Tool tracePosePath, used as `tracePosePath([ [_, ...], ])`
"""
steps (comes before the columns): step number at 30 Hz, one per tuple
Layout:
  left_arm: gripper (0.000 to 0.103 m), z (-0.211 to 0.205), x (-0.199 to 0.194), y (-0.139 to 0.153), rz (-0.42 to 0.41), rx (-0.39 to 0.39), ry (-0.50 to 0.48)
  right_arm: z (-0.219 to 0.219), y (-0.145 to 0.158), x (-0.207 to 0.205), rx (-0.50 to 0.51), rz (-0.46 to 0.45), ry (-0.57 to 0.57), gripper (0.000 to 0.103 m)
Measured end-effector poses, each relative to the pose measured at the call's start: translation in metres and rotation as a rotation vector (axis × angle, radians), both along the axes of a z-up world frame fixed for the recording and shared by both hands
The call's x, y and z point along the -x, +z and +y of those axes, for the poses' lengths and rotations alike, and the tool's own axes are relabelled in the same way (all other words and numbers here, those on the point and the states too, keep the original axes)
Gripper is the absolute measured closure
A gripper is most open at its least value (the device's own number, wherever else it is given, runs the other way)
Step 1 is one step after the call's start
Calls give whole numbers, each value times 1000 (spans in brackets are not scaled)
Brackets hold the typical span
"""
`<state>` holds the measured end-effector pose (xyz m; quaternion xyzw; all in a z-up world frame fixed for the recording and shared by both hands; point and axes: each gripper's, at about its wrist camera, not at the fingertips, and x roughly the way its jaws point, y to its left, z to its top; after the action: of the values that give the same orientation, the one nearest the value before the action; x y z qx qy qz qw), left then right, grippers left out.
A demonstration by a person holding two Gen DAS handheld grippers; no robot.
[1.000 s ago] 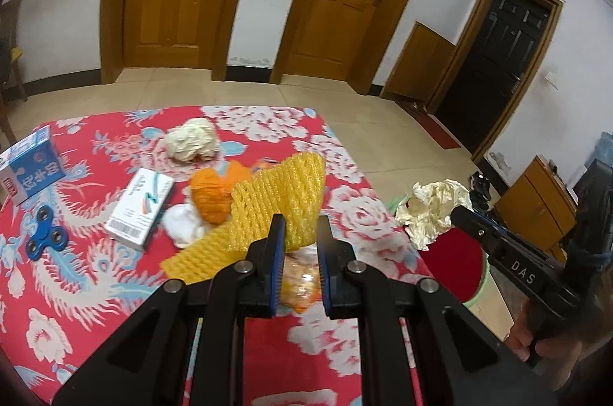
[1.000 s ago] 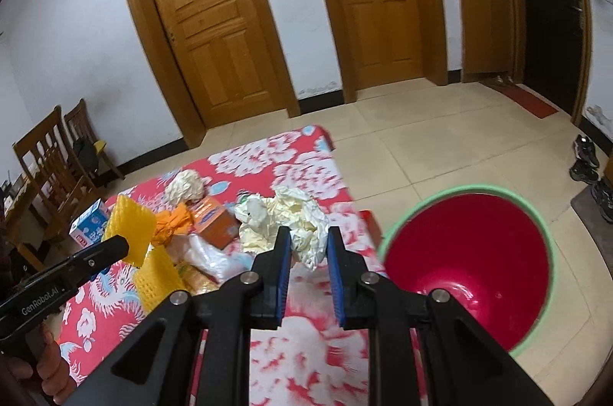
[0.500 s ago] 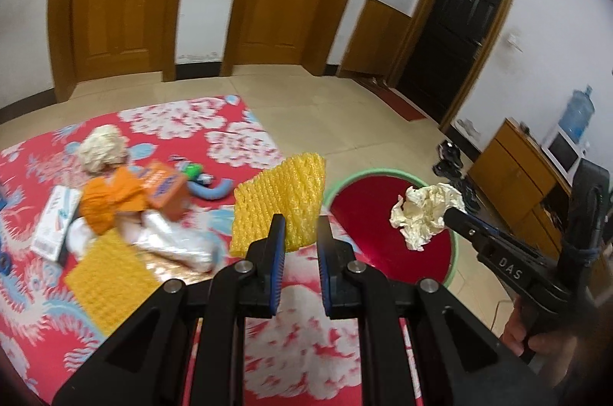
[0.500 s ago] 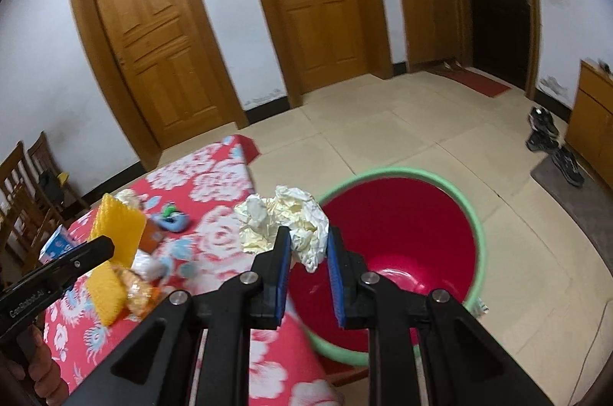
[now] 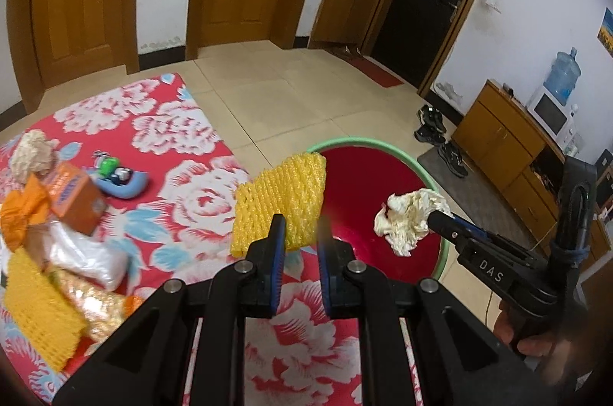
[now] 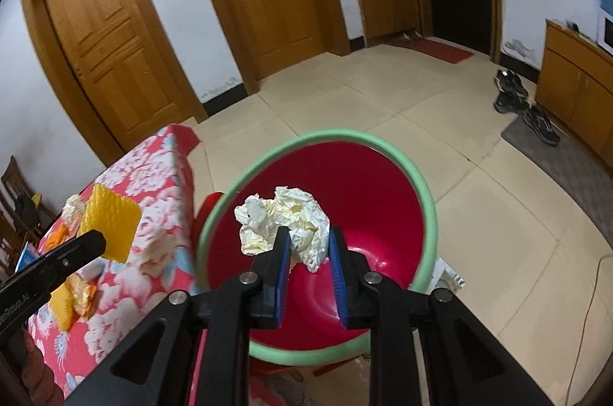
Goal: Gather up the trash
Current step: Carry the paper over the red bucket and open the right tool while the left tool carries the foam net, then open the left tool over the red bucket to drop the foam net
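Observation:
My left gripper (image 5: 300, 233) is shut on a yellow foam net sleeve (image 5: 281, 204) and holds it over the table edge beside the red bin with a green rim (image 5: 440, 252). My right gripper (image 6: 306, 245) is shut on a crumpled cream paper ball (image 6: 285, 222) and holds it above the bin (image 6: 318, 139). The paper ball (image 5: 408, 216) and the right gripper (image 5: 440, 218) also show in the left wrist view. The foam sleeve (image 6: 111, 224) shows in the right wrist view.
The table with the red floral cloth (image 5: 184, 176) carries an orange box (image 5: 74, 201), a second yellow foam sleeve (image 5: 36, 319), a clear plastic bag (image 5: 82, 254), a paper wad (image 5: 32, 153) and a blue toy (image 5: 118, 176). Shoes (image 5: 440, 133) and a wooden cabinet (image 5: 509, 141) stand at the right.
Both grippers have swung right from the table toward the bin with their loads. The paper ball is now over the bin's opening. The foam sleeve has reached the bin's near rim.

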<state>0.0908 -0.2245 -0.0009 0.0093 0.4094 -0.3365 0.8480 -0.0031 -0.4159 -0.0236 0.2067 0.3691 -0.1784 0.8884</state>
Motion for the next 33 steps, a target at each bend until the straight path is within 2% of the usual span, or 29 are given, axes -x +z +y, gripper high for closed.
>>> tracePosePath([
  [8, 88, -25, -8, -14, 24, -24, -37, -15, -17, 1, -33, 26, -37, 63],
  [20, 88, -58, -15, -29, 41, -54, -104, -27, -21, 11, -47, 20, -75, 58],
  [24, 67, -58, -17, -29, 49, -59, -86, -29, -21, 12, -51, 18, -81, 54],
  [33, 66, -53, -16, -21, 47, -29, -90, -28, -19, 12, -47, 12, -82, 46],
])
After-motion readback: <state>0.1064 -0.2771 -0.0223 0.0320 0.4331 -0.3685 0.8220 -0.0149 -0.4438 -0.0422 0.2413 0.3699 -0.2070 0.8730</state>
